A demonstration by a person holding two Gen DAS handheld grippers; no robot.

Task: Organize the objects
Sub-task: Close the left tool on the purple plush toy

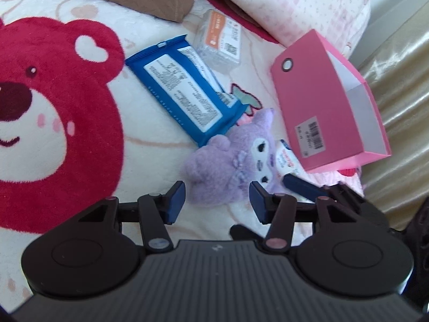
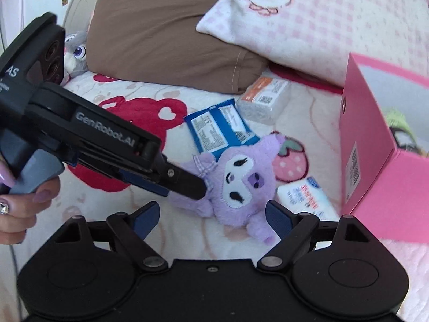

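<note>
A purple plush toy [image 1: 214,171] [image 2: 236,185] lies face up on the bear-print blanket [image 1: 53,107]. My left gripper [image 1: 217,201] [image 2: 185,185] is low over the plush. Its blue pads stand on either side of the plush's body, close to the fur, and nothing looks squeezed. My right gripper [image 2: 213,214] stands open, just short of the plush's legs. A pink box [image 1: 316,102] [image 2: 375,174] sits tilted to the right with its open side up. Something green and yellow shows inside the box. A blue wipes pack [image 1: 185,88] [image 2: 219,128] lies behind the plush.
A clear packet with an orange label [image 1: 219,40] [image 2: 265,96] lies near the brown pillow [image 2: 166,32]. A white tissue packet [image 1: 287,158] [image 2: 305,196] lies by the box. A pink checked pillow [image 2: 335,21] is behind. A grey bunny plush [image 2: 76,51] sits far left. A hand [image 2: 24,204] holds the left gripper.
</note>
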